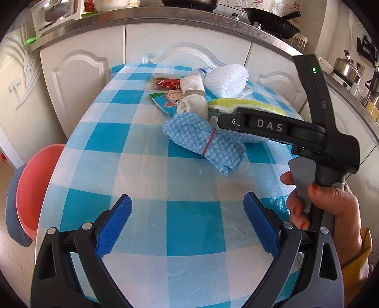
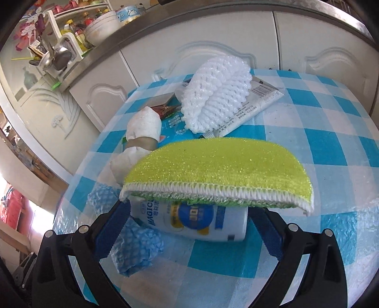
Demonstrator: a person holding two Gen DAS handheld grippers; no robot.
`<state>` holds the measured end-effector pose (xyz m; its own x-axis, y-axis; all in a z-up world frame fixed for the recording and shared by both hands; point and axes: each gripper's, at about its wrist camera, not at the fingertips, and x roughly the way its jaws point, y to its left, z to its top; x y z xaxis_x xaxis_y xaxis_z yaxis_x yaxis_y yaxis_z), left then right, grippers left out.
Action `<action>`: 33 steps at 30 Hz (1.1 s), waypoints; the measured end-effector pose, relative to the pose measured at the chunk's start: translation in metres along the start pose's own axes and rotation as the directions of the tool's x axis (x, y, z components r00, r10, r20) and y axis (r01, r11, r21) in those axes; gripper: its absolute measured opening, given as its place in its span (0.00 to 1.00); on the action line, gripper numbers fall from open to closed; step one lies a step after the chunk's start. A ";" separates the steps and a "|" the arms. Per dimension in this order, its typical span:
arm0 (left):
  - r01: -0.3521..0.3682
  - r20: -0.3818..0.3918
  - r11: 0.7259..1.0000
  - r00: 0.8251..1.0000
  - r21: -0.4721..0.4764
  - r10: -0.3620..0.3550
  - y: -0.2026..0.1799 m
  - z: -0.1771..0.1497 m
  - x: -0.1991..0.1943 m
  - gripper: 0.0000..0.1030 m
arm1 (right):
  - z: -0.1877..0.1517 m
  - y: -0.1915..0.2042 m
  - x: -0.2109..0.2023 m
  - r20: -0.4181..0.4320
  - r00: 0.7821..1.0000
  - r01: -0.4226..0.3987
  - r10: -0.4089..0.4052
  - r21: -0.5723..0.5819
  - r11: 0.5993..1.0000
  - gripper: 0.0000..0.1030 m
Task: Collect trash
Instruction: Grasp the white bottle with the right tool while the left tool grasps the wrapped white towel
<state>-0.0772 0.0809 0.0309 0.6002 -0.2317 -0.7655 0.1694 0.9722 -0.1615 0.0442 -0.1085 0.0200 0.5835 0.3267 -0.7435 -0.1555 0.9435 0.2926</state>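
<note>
A trash pile lies at the far part of the checked table (image 1: pixel 189 227). It holds a blue cloth roll (image 1: pixel 206 142) bound with a red band, a taped white rag (image 1: pixel 191 94), a white foam net (image 1: pixel 227 80), a cartoon snack wrapper (image 1: pixel 163 100) and a green sponge (image 1: pixel 246 105). My left gripper (image 1: pixel 188 225) is open above bare tablecloth, short of the pile. My right gripper (image 2: pixel 189 213) is open, its blue pads on either side of a white printed container (image 2: pixel 201 220) lying on its side under the green sponge (image 2: pixel 213 173). The blue cloth roll (image 2: pixel 135 246) lies by the left pad.
A red basin (image 1: pixel 33 189) sits below the table's left edge. White cabinets (image 1: pixel 78 78) and a cluttered steel counter (image 1: pixel 165 16) stand behind the table. A hand (image 1: pixel 331 203) holds the right gripper's black handle (image 1: pixel 331 151) at the table's right side. A flat printed packet (image 2: pixel 255 99) lies under the foam net (image 2: pixel 215 94).
</note>
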 end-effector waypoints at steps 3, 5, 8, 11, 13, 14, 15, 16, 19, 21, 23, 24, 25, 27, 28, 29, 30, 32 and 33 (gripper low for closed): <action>0.004 0.002 1.000 1.000 -0.012 -0.004 0.006 0.000 0.001 0.93 | -0.001 0.006 0.004 0.007 0.999 0.051 -0.051 -0.051 0.997 0.96; 0.007 0.008 1.000 1.000 -0.020 -0.007 0.009 0.000 0.001 0.93 | 0.000 0.007 0.005 0.005 0.998 0.058 -0.058 -0.063 0.996 0.96; 0.010 0.021 1.000 1.000 -0.027 -0.010 0.011 0.001 -0.001 0.93 | -0.001 0.002 0.002 0.010 0.999 0.037 -0.037 -0.057 0.998 0.94; 0.017 0.046 0.999 0.999 -0.040 -0.016 0.013 0.008 -0.006 0.93 | -0.002 -0.003 -0.001 0.014 0.999 0.032 -0.031 -0.058 0.998 0.88; 0.021 0.071 0.999 0.997 -0.045 -0.018 0.014 0.017 -0.010 0.93 | -0.004 -0.003 -0.004 0.023 0.997 0.076 -0.074 -0.074 0.994 0.71; 0.023 0.083 0.999 0.996 -0.046 -0.019 0.013 0.021 -0.011 0.93 | -0.005 -0.006 -0.005 0.025 0.997 0.081 -0.079 -0.074 0.994 0.68; 0.028 0.097 0.998 0.995 -0.047 -0.023 0.012 0.027 -0.013 0.93 | -0.006 -0.010 -0.007 0.028 0.997 0.073 -0.072 -0.068 0.995 0.63; 0.033 0.108 0.998 0.994 -0.047 -0.028 0.011 0.033 -0.015 0.93 | -0.006 -0.014 -0.008 0.030 0.998 0.063 -0.061 -0.059 0.996 0.56; 0.036 0.134 0.999 0.990 -0.028 -0.032 0.003 0.051 -0.014 0.93 | -0.006 -0.030 -0.014 0.035 0.999 0.019 -0.019 -0.016 1.000 0.44; 0.025 0.147 1.000 0.989 -0.015 -0.022 -0.003 0.065 -0.007 0.93 | -0.006 -0.039 -0.017 0.034 0.999 -0.030 0.029 0.022 0.999 0.44; 0.019 0.134 1.000 0.991 -0.011 -0.018 -0.009 0.079 0.007 0.93 | -0.007 -0.047 -0.020 0.035 0.997 -0.065 0.063 0.048 0.997 0.43; 0.014 0.130 1.000 0.991 -0.008 -0.013 -0.011 0.084 0.013 0.93 | -0.008 -0.050 -0.021 0.036 0.996 -0.078 0.076 0.057 0.995 0.43; 0.008 0.124 1.000 0.992 0.003 -0.008 -0.015 0.090 0.022 0.93 | -0.009 -0.052 -0.023 0.036 0.996 -0.088 0.086 0.065 0.994 0.43; -0.029 0.101 0.999 0.994 0.022 0.027 -0.020 0.100 0.040 0.93 | -0.010 -0.056 -0.025 0.037 0.994 -0.106 0.103 0.079 0.991 0.43; -0.044 0.088 0.999 0.995 0.028 0.041 -0.022 0.104 0.049 0.93 | -0.011 -0.058 -0.026 0.038 0.993 -0.112 0.109 0.085 0.990 0.43; -0.048 0.076 0.998 0.996 0.035 0.046 -0.024 0.108 0.058 0.93 | -0.011 -0.060 -0.027 0.038 0.993 -0.119 0.116 0.090 0.989 0.43; -0.066 0.070 0.997 0.996 0.040 0.063 -0.025 0.111 0.066 0.93 | -0.011 -0.062 -0.028 0.039 0.992 -0.127 0.123 0.096 0.987 0.43; -0.099 0.054 0.994 0.994 0.046 0.097 -0.027 0.117 0.080 0.88 | -0.012 -0.066 -0.030 0.041 0.989 -0.142 0.139 0.107 0.984 0.44; -0.100 0.049 0.994 0.994 0.051 0.098 -0.027 0.119 0.085 0.83 | -0.013 -0.068 -0.030 0.042 0.989 -0.149 0.145 0.114 0.982 0.43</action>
<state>0.0623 0.0307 0.0444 0.6512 -0.1366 -0.7465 0.1475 0.9877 -0.0520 0.0271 -0.1819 0.0152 0.5878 0.4576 -0.6671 -0.1491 0.8718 0.4667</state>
